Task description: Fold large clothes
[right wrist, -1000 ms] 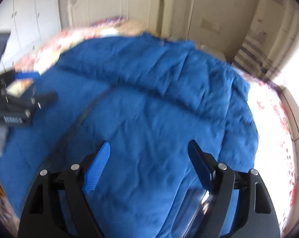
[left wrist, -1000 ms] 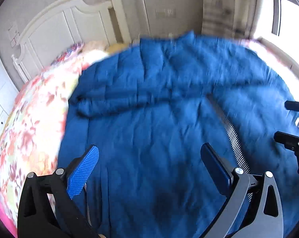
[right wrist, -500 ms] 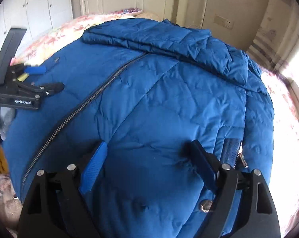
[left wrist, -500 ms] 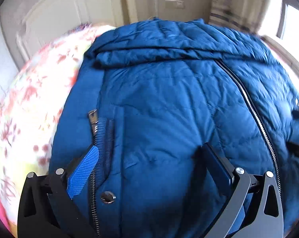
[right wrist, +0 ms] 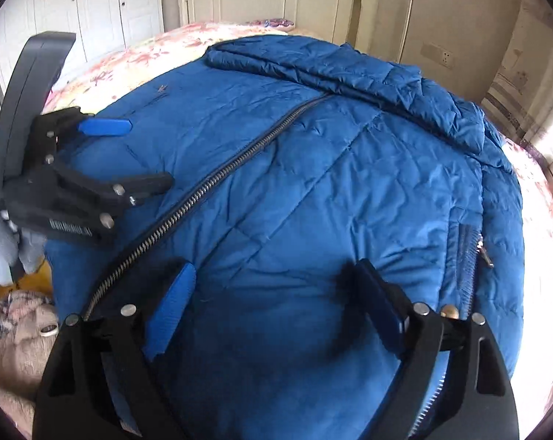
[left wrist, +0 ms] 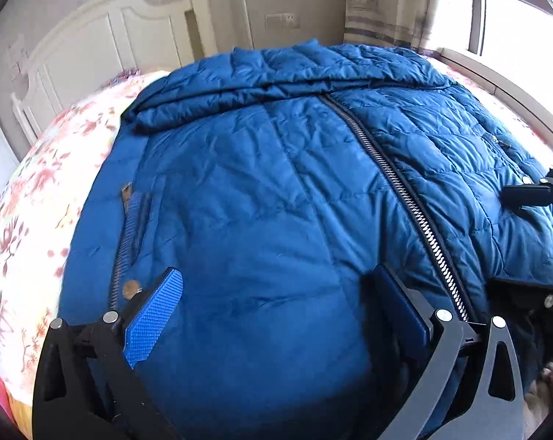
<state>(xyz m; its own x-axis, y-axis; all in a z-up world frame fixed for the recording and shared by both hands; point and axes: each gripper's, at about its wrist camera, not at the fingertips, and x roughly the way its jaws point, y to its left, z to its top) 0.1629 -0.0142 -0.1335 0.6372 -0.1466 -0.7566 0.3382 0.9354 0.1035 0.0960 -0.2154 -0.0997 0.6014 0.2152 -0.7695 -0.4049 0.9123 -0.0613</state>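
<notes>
A large blue quilted jacket (left wrist: pixel 276 183) lies flat, front up, on a bed, its central zipper (left wrist: pixel 404 190) closed and the hood or collar folded at the far end. My left gripper (left wrist: pixel 276 275) hovers open over the jacket's near left panel, beside a pocket zipper (left wrist: pixel 126 231). The right wrist view shows the same jacket (right wrist: pixel 313 183). There my right gripper (right wrist: pixel 272 267) stands wide open low over the near right panel, nothing pinched between its pads. Each gripper appears in the other's view: the left gripper (right wrist: pixel 148 154) and the right gripper (left wrist: pixel 502 238).
The bed has a floral sheet (left wrist: pixel 37 201) and a white headboard (left wrist: pixel 104 36) at the far end. A bright window (left wrist: pixel 515 18) is on the right, white wardrobes (right wrist: pixel 74 11) on the left. Crumpled pink cloth (right wrist: pixel 12 322) lies below the bed's near left edge.
Both grippers have drawn back toward the jacket's near hem; pockets and snaps have come into view. The blur has cleared. Both stay open.
</notes>
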